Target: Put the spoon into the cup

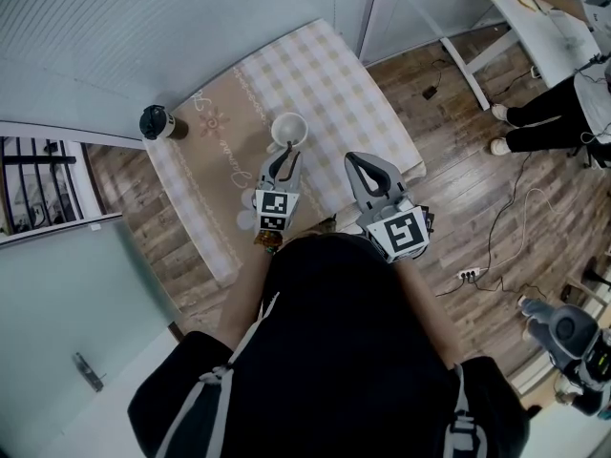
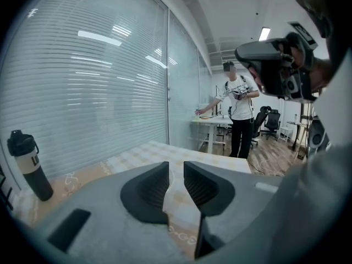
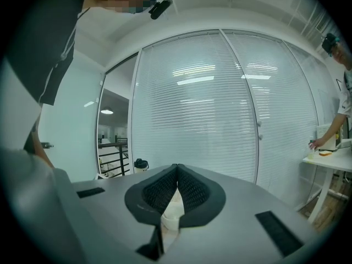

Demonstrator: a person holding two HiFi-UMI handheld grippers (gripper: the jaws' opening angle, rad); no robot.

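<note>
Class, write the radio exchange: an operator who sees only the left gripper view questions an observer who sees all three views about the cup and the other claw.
Operator: My view shows no cup. Where is it?
Observer: The white cup stands on the checked cloth, just beyond the left claw.
Operator: Is the right claw open?
Observer: No. In its own view the right claw has its jaw tips touching.
</note>
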